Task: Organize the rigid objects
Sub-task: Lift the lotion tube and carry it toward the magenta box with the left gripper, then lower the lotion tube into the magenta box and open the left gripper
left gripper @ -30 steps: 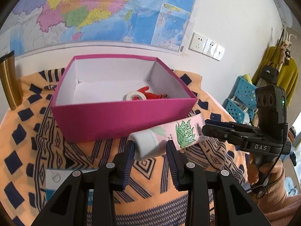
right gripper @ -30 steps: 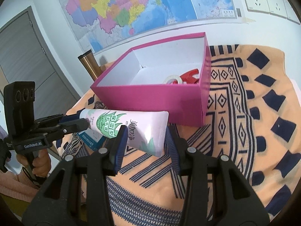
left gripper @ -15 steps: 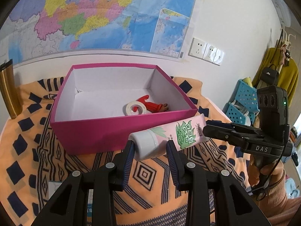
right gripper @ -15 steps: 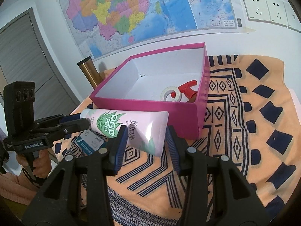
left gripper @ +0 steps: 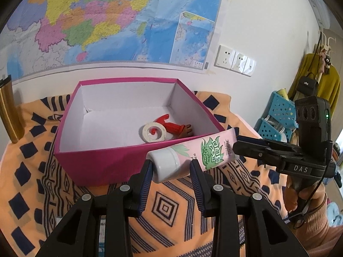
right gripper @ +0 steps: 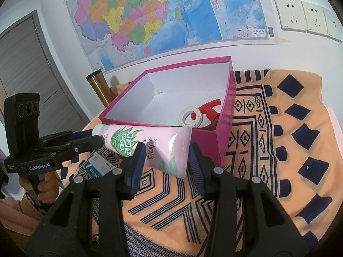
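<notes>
A pink hand-cream tube (left gripper: pixel 188 156) with green leaf print is held level between both grippers, just in front of the near rim of the magenta box (left gripper: pixel 94 160). My left gripper (left gripper: pixel 171 169) is shut on its white cap end. My right gripper (right gripper: pixel 164 156) is shut on its flat crimped end (right gripper: pixel 171 147). The box (right gripper: pixel 227 124) holds a white tape roll (left gripper: pixel 153 131) and a red spray trigger (left gripper: pixel 171 125); both also show in the right wrist view, tape roll (right gripper: pixel 189 117) and trigger (right gripper: pixel 210 107).
The box stands on an orange cloth with dark-blue patterns (right gripper: pixel 278 139). A gold cylinder (left gripper: pixel 7 111) stands at the left by the wall. A small blue-and-white card (right gripper: pixel 98 165) lies on the cloth under the tube. Blue baskets (left gripper: pixel 276 115) stand at the right.
Both grippers have risen with the tube. It was low against the box's front wall and is now at the height of the near rim. The box's inside shows more.
</notes>
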Tool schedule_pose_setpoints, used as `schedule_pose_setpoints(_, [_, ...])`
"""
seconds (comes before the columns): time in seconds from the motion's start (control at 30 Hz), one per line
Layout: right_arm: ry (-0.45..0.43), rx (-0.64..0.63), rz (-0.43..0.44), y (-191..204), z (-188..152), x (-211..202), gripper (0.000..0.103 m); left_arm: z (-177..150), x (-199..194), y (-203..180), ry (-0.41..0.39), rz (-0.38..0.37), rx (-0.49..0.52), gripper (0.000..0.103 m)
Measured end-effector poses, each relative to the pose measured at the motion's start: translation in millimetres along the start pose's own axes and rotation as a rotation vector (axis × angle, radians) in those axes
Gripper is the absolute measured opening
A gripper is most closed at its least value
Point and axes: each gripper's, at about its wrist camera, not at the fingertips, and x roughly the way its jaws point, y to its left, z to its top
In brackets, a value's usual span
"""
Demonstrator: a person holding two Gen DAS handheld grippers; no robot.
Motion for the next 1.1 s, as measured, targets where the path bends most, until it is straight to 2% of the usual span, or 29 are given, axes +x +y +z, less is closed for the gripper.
schedule_pose_setpoints(1.1, [-0.014,0.006,-0.012,-14,25,14,0.045,28,25,8,-0.001,0.022,0.011,0.037])
